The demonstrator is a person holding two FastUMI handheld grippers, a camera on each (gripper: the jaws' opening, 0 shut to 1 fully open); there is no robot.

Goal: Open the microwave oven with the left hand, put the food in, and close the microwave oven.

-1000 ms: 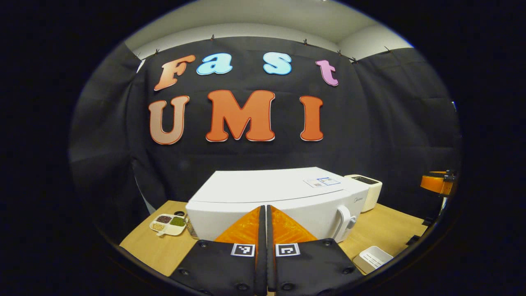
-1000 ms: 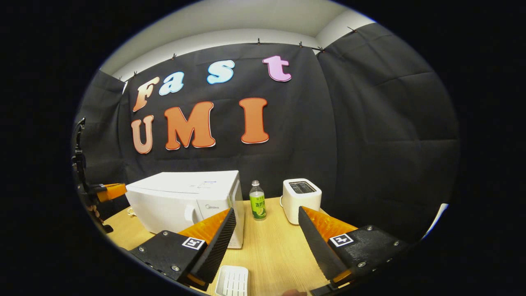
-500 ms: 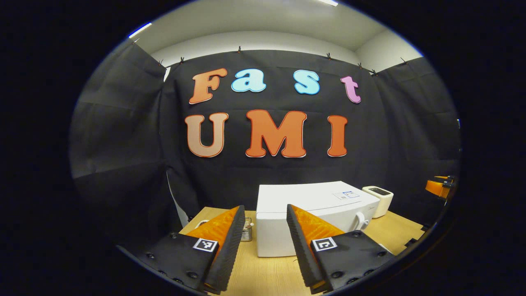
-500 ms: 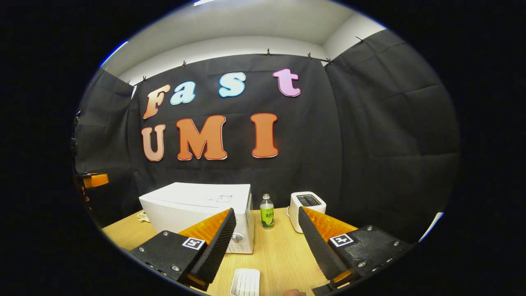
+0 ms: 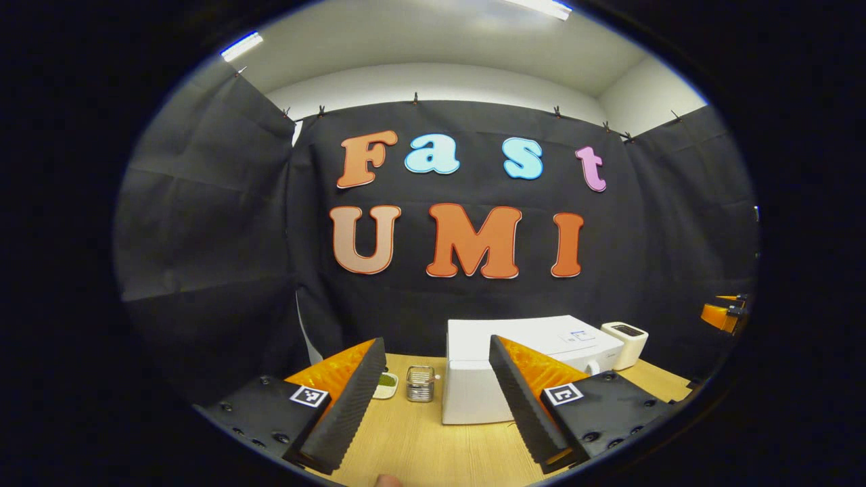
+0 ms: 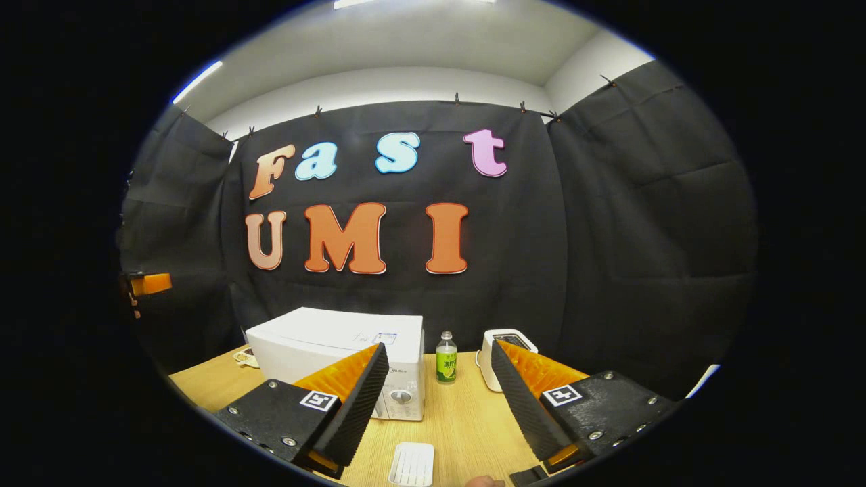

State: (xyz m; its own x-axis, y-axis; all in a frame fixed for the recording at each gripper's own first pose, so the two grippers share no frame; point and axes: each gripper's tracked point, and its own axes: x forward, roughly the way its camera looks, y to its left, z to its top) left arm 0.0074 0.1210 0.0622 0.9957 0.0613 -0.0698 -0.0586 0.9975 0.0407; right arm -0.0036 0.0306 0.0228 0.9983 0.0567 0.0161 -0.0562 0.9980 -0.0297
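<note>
Wooden table (image 5: pixel 419 439) carries the closed microwave oven (image 5: pixel 473 392) at lower centre. Both the left gripper (image 5: pixel 433 406) and right gripper (image 6: pixel 436 412) are open, empty. Approach the door handle squarely with the left.

In the right gripper view the microwave (image 6: pixel 338 352) sits on the bench (image 6: pixel 460 419) at the left, with a bottle (image 6: pixel 446 358) just to its right and a toaster (image 6: pixel 504 348) right of the bottle, all near the back wall. A small tray (image 6: pixel 413 464) lies on the bench in front of them, near the front edge. In the left gripper view a small metal holder (image 5: pixel 420 383) stands on the bench just left of the microwave (image 5: pixel 521 365), a dish (image 5: pixel 386 383) lies left of the holder, and the toaster (image 5: pixel 626 341) stands past the microwave on the right.
</note>
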